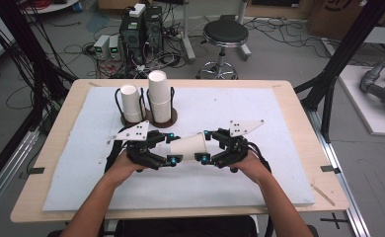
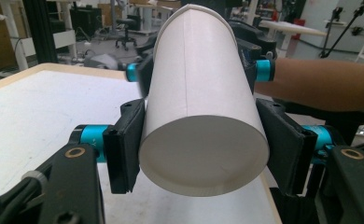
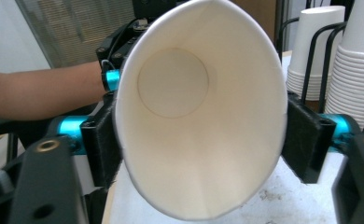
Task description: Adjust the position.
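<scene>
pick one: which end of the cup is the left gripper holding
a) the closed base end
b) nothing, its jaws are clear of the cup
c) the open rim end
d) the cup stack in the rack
a: in the left gripper view the cup shows its closed base toward the camera, with the left gripper pressing both sides there, while the right gripper clamps the squashed open rim.

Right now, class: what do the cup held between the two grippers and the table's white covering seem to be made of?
Cup: probably paper, matte white; a straight glued seam runs down its side, and its mouth is squeezed oval where the jaws clamp it.
White covering: possibly foam or felt sheet, matte with slightly rough edges; the pictures leave it open.
</scene>
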`<state>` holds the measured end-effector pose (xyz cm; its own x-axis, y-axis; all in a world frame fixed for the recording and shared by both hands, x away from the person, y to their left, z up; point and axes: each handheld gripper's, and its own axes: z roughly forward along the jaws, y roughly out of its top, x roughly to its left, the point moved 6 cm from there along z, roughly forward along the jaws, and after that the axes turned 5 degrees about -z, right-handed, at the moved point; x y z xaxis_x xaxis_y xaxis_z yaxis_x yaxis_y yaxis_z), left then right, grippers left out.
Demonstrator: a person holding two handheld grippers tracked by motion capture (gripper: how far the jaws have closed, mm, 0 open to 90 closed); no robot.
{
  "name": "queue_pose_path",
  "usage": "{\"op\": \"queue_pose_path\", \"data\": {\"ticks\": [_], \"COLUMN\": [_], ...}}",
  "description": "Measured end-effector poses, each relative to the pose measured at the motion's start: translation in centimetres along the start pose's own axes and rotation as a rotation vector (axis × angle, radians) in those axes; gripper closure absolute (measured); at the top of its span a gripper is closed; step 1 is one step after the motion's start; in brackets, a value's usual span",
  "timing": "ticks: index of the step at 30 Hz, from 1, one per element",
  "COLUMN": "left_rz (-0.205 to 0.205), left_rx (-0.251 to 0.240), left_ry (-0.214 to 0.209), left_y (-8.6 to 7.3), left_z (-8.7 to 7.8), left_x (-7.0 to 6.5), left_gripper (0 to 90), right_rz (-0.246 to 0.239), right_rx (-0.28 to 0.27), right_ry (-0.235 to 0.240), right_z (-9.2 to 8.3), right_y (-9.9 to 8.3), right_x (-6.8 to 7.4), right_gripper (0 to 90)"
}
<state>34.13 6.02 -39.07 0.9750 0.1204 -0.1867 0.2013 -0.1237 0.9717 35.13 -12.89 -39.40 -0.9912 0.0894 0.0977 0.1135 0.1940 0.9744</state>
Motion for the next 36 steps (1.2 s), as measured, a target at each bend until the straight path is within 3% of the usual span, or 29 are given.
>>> {"op": "queue_pose_path", "data": {"ticks": [5,10,12,17,21,24,26,30,32,36], "left_rz": [-0.018,-0.004,-0.001,0.005,0.012,0.006,0.004,-0.001,0.001,0.001], "left_rx": [0.04,0.044,0.043,0.068,0.075,0.057,0.046,-0.006,-0.003,0.013], "left_ry": [-0.005,0.059,0.061,0.03,0.001,0.001,0.003,-0.002,-0.004,-0.012], "left_y": [-0.48,-0.35,-0.31,-0.69,-0.79,-0.62,-0.48,0.04,0.0,-0.27], "left_z": [0.29,0.29,0.23,0.63,0.76,0.78,0.52,0.09,0.13,0.44], "left_x": [-0.01,0.19,0.21,0.03,-0.16,-0.19,-0.08,-0.09,-0.09,-0.14], "left_gripper": [36.2,29.1,28.7,32.9,36.0,36.3,36.3,36.4,36.3,36.5], "right_rz": [-0.019,-0.037,-0.035,-0.049,-0.041,-0.011,-0.002,0.015,0.017,-0.01], "right_rx": [0.002,0.028,0.042,0.069,0.051,0.025,0.005,-0.011,-0.012,-0.022], "right_ry": [0.012,0.012,0.009,0.027,0.038,0.021,-0.005,-0.022,-0.013,0.007], "right_z": [-0.24,-0.58,-0.58,-0.29,-0.37,-0.31,-0.25,-0.26,-0.09,0.02], "right_y": [0.03,0.06,-0.03,-0.05,0.28,0.49,0.65,0.72,0.66,0.7], "right_x": [-0.01,0.04,0.01,0.21,0.31,0.19,0.22,0.08,0.12,0.36], "right_gripper": [33.3,37.7,38.5,39.8,38.1,29.1,18.1,18.0,18.1,30.9]}}
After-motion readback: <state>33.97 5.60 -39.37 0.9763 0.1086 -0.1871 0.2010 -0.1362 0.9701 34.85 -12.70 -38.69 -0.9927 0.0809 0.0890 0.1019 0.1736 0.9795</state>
